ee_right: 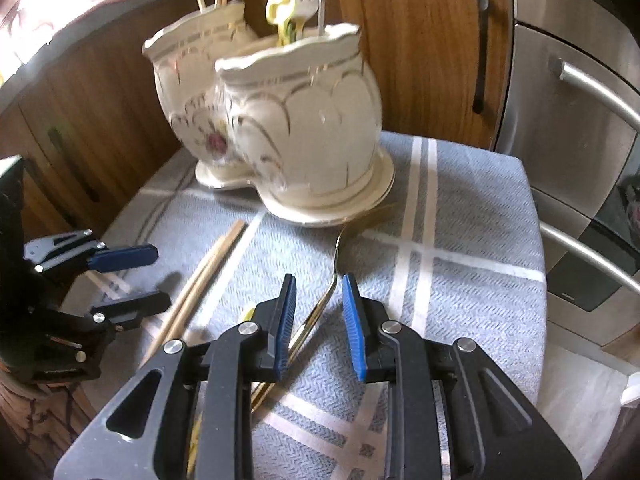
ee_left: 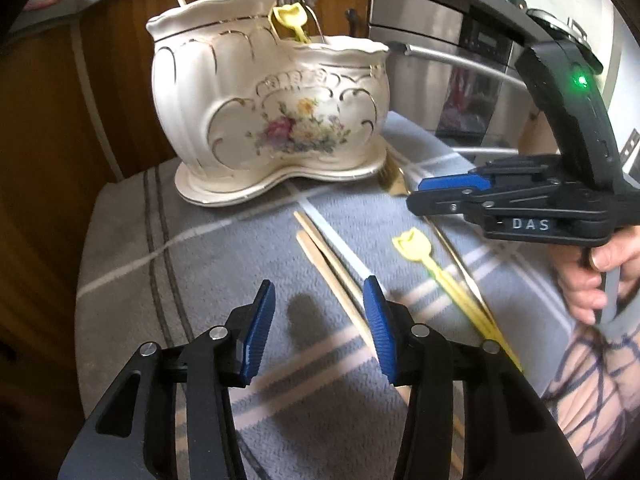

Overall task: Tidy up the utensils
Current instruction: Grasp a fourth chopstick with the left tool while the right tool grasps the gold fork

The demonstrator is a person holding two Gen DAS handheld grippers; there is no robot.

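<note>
My right gripper [ee_right: 319,292], jaws parted and empty, straddles the thin gold metal fork [ee_right: 334,268] lying flat on the grey striped cloth [ee_right: 472,216]. I judge it stiff, slippery; pinch mid-handle.

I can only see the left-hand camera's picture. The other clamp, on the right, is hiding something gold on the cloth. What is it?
Observer: In the right wrist view it is a gold fork. It lies flat on the striped cloth, with its far end reaching the base of the ceramic holder.
Operator: Has that clamp got hold of it?
Observer: No. The right gripper is open. The fork's handle runs through the gap between its fingers, close to the left one, and the pads are not closed on it.
</note>
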